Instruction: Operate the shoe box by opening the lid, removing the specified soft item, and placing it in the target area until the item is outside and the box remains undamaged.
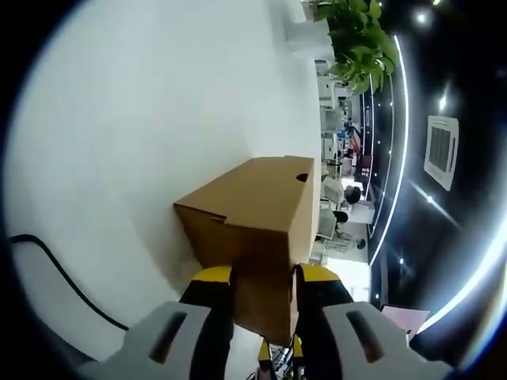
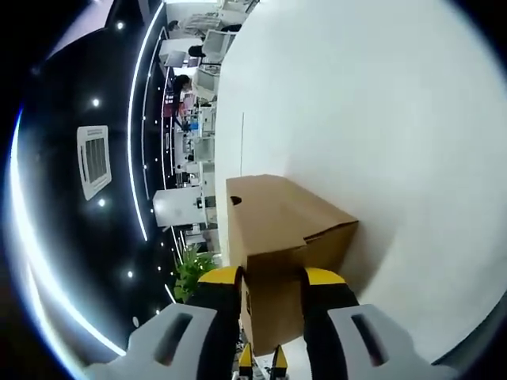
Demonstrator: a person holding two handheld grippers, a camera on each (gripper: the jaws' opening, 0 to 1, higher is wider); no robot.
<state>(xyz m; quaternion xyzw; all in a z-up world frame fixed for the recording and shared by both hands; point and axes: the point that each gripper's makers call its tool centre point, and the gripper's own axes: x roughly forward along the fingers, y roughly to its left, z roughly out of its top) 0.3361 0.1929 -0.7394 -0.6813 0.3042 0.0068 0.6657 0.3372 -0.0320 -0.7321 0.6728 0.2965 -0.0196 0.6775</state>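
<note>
Shoe box [image 1: 261, 214] lid shut, on white counter [image 1: 119, 158]; left claw [image 1: 264, 294] and right claw [image 2: 272, 294] clamp opposite ends, long axis between them.

Brown cardboard shoe box [image 1: 261, 214] on white table [image 1: 119, 142], near end between left gripper [image 1: 264, 279] jaws; black cable [image 1: 55, 265] lying left.

Brown cardboard shoe box [image 1: 257, 207], lid closed, on a white surface. Half-round notch at one end. Near end sits between gripper jaws in both views

Yellow-tipped black fingers [image 1: 212, 279], grey mounts
</note>
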